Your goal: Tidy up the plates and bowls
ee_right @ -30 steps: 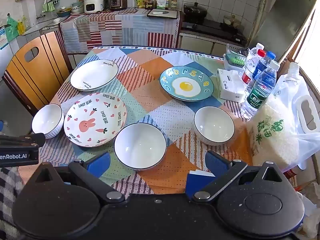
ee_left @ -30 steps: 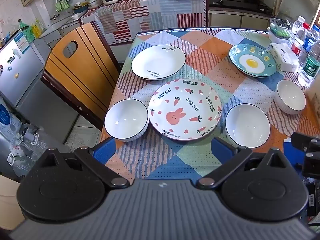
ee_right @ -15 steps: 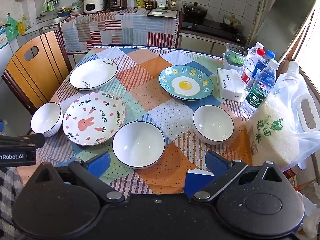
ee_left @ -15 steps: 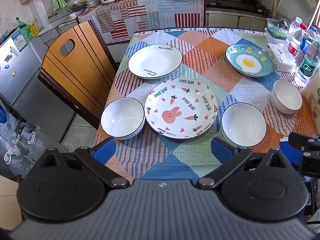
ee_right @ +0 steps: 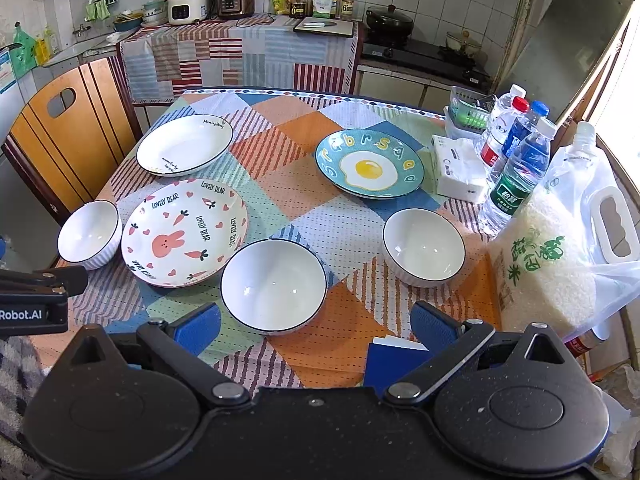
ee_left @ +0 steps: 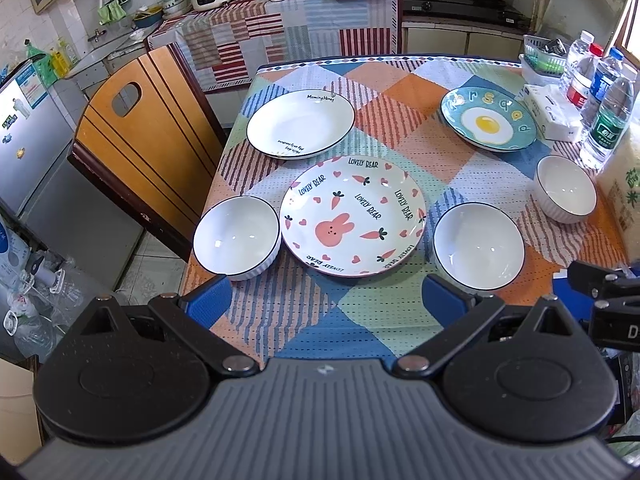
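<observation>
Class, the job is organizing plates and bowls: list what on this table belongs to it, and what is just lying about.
Belongs:
rabbit plate
white plate
egg plate
left bowl
middle bowl
right bowl

Lying about:
water bottles
tissue pack
rice bag
green basket

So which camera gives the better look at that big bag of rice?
The right wrist view: the clear plastic rice bag shows nearly whole there, with white handle and green print. The left wrist view catches only a sliver of it at the right edge.
</observation>
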`<state>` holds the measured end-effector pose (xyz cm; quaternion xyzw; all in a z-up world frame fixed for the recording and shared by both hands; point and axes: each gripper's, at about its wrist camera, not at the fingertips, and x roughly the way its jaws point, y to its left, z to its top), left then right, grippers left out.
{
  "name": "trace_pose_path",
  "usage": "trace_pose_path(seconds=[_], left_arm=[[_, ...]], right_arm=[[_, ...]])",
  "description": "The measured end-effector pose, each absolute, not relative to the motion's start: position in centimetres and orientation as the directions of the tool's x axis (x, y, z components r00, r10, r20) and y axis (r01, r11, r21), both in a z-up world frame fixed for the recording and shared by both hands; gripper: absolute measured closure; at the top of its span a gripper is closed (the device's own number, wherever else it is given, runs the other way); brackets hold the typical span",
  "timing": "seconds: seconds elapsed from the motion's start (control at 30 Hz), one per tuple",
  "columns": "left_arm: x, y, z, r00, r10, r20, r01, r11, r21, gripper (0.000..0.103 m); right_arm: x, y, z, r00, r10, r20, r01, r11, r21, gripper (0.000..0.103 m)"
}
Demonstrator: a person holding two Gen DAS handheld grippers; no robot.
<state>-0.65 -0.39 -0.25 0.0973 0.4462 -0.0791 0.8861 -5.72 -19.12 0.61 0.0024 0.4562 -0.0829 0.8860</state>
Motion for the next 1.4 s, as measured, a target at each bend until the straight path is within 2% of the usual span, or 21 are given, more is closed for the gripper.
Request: trace_pose_path(seconds=[1.4], left_arm=[[-0.85,-0.4,-1.18,0.568,-0.053,-0.821,0.239,0.966,0.103,0.0]], right_arm=[[-5.86,-18.49,-0.02,0.573,-0.174,-0.801,0.124,0.984,-0.126,0.001]])
